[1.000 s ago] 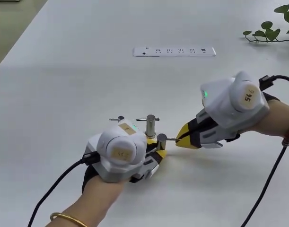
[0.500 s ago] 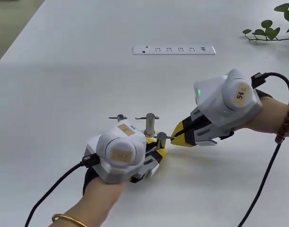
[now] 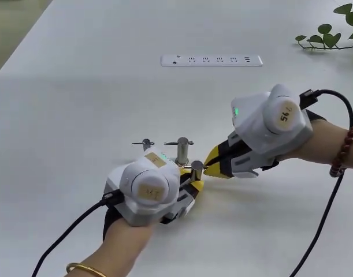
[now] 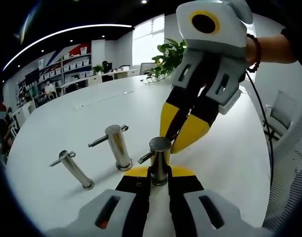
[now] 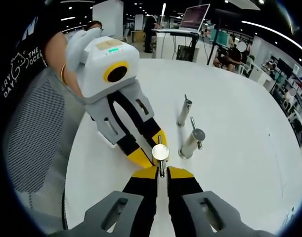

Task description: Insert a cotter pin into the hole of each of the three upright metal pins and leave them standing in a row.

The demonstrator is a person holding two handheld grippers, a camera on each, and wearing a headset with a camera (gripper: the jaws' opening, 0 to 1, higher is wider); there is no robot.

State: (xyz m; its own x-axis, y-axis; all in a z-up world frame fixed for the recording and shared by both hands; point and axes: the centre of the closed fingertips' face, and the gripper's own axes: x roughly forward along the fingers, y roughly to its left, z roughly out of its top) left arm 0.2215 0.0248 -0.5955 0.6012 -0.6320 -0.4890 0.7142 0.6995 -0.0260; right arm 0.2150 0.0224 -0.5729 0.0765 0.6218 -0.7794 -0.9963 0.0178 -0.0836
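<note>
With your left gripper (image 4: pixel 159 174) clamping the last pin (image 4: pixel 159 149) upright and your right gripper (image 5: pixel 162 173) pinching the cotter (image 4: pixel 145 158), its tip poking out the far side, push it fully home.

Silver cylindrical metal pins: far pin (image 4: pixel 74 169), middle pin (image 4: pixel 117 147), near pin (image 4: pixel 159 160), stood upright in a row on the white surface (image 4: pixel 230 163). Far and middle heads are crossed by thin steel cotter pins (image 4: pixel 99 140); the near cotter pin (image 4: pixel 145 158) is lodged through its hole.

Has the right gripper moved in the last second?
Yes. Against the power strip, the right gripper has slid left in the head view, carrying its cotter pin toward the metal pin in the left gripper.
</note>
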